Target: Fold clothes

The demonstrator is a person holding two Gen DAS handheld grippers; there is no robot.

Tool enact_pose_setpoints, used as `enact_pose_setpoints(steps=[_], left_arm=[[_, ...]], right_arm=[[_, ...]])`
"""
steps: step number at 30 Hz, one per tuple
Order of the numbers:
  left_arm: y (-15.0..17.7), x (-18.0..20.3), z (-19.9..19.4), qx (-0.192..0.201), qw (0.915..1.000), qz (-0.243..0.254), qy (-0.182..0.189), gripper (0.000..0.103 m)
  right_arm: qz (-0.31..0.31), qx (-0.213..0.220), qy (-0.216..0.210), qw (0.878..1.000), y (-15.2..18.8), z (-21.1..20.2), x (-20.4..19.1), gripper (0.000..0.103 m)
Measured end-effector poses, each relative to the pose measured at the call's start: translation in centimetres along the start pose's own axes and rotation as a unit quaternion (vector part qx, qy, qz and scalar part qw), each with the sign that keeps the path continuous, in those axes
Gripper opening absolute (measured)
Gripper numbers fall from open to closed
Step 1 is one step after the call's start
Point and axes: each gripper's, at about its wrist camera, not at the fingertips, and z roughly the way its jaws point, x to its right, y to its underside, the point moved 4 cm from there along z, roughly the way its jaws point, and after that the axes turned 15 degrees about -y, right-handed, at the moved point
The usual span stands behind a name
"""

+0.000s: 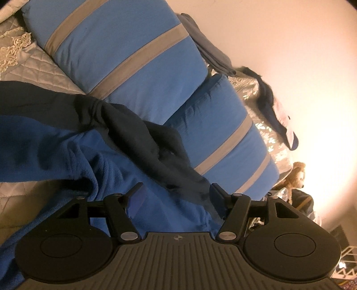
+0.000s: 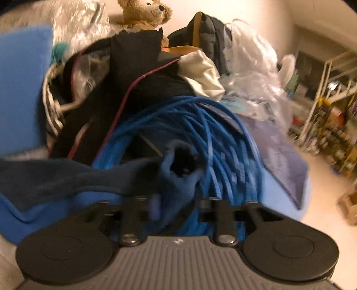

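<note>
Your left gripper has its fingers spread apart, nothing pinched. The blue fleece garment with its dark navy part lies loose between and ahead of them, not pressed by either finger. The garment sits on the bed, on the quilted beige bedspread, draped up against two blue pillows with grey stripes along the bed's far edge. A folded grey cloth lies behind the pillows by the wall, and a teddy bear sits at the bed's right corner.

Your right gripper also has its fingers parted, gripping nothing. View is motion-blurred. A bunched end of the same blue fleece garment sticks up between the fingers; you cannot tell if it touches them. Just behind it is a coil of blue cable, resting on a pile of dark clothes with a white cloth and clear plastic bags. The teddy bear tops the pile. A shelf rack stands at the right.
</note>
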Motion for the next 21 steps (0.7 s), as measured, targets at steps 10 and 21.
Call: enact_pose_setpoints(steps=[10,21], left_arm=[[0.5,-0.4,0.2,-0.008,0.9997,0.009,-0.020,0.062],[0.3,-1.6,-0.6,0.000,0.9970,0.045,-0.062,0.064]], right_arm=[[-0.166,0.082,-0.098,0.978,-1.5,-13.6,-11.1,0.103],[-0.212,0.093,-0.245,0.941,-0.5,-19.9,-22.5,0.103]])
